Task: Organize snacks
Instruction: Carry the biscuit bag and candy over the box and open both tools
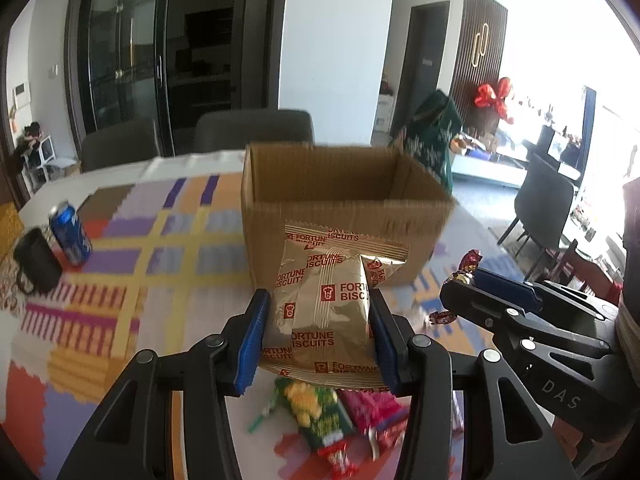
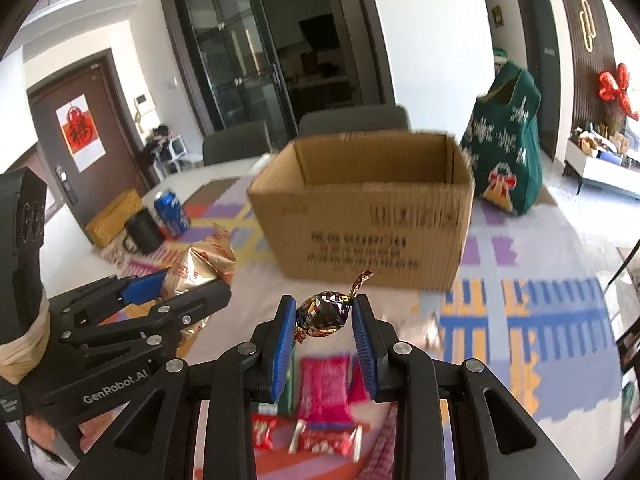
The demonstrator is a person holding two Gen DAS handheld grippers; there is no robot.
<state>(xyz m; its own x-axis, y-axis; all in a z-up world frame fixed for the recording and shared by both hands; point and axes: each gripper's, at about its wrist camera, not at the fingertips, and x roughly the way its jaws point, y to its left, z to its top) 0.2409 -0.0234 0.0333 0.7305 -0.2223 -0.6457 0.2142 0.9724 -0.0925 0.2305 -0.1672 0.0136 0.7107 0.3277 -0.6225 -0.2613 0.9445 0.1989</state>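
Above the patterned tablecloth [image 1: 120, 240], left gripper [image 1: 318, 332] is clamped on a gold Fortune Biscuits packet [image 1: 324, 308], blue pads pressing both side edges, packet held clear of the table. Right gripper [image 2: 324, 320] is closed on a wrapped candy [image 2: 322, 312], dark foil with twisted ends, pinched between its pads and also lifted off the surface. Both grippers sit side by side, near the front wall of the open cardboard box [image 2: 372, 220]; neither is over the opening. Box interior is only partly visible, contents cannot be told.

Under the grippers, loose snacks lie on the cloth: green packet [image 1: 320, 416], pink packets [image 2: 326, 384], small red-wrapped candies [image 2: 264, 432].

Left of the box: blue can [image 2: 172, 208] upright, black mug [image 2: 144, 230] just beside it. Green bag [image 2: 508, 152] with a red bow print stands past the box's right corner. Frames are motion-blurred at the box edges.
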